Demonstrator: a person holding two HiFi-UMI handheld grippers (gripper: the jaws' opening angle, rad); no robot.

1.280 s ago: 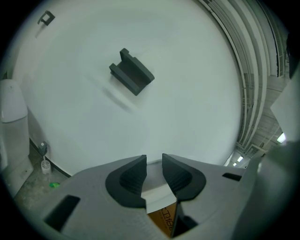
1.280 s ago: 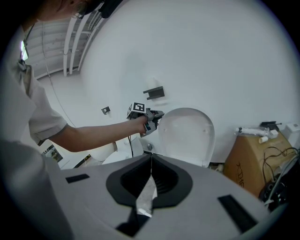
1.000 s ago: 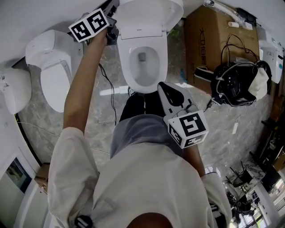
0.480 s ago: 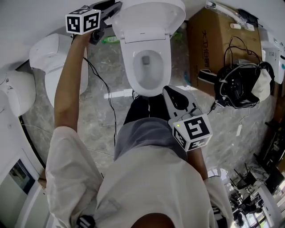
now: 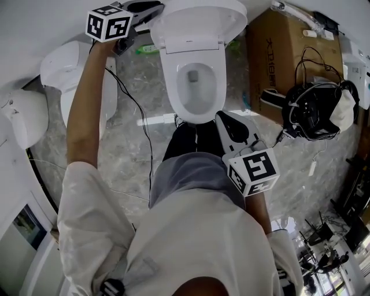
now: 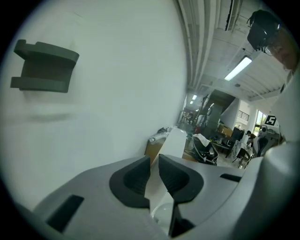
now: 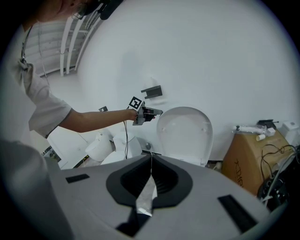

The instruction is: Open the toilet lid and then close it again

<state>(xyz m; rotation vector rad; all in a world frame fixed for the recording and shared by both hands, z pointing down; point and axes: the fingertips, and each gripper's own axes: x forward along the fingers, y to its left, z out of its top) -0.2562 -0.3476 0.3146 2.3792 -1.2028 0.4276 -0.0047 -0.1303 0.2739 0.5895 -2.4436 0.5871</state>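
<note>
The white toilet stands against the wall with its lid (image 5: 196, 20) raised over the open bowl (image 5: 196, 87). My left gripper (image 5: 155, 7) is at the lid's upper left edge. In the left gripper view its jaws (image 6: 154, 159) have just been closing. The white lid rim (image 6: 180, 138) runs into the narrow gap between the pads and fills it. From the right gripper view the left gripper (image 7: 159, 111) meets the lid (image 7: 185, 133) at its left rim. My right gripper (image 5: 231, 124) hangs low in front of the bowl, shut (image 7: 151, 157) and holding nothing.
A second white toilet (image 5: 69, 69) stands to the left. A cardboard box (image 5: 283, 52) stands to the right of the bowl, and beside it a black bag with cables (image 5: 315, 110). A cable (image 5: 139, 121) trails over the marble floor. A grey bracket (image 6: 44, 65) is on the wall.
My left gripper has moved up along the lid's left side to its upper edge and has rolled, its marker cube turning. The right gripper has kept still.
</note>
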